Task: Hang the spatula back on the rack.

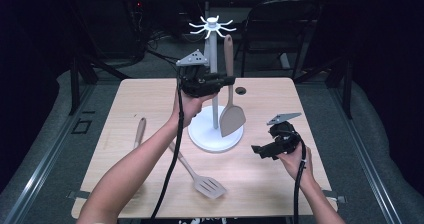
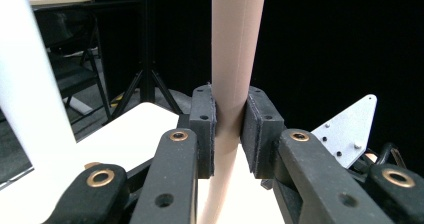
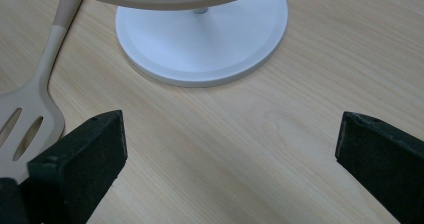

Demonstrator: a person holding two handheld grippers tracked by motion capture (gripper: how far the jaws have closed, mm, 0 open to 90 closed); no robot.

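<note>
High view, slotted spatula (image 1: pixel 209 185), white stand (image 1: pixel 216 134)

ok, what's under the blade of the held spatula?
The solid spatula, clamped by its handle in the left gripper, hangs with its blade over the stand's round white base. The right gripper view shows base and pole foot beneath it; the base's far side is covered.

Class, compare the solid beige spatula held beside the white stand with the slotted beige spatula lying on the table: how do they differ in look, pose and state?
The solid beige spatula has an unbroken blade; the slotted beige spatula has slits in its blade. The solid one hangs upright, blade down, over the white round stand base; the slotted one lies flat on the wooden table. The left gripper is shut on the solid spatula's handle; no gripper touches the slotted one. Both share a beige colour and long handles.
</note>
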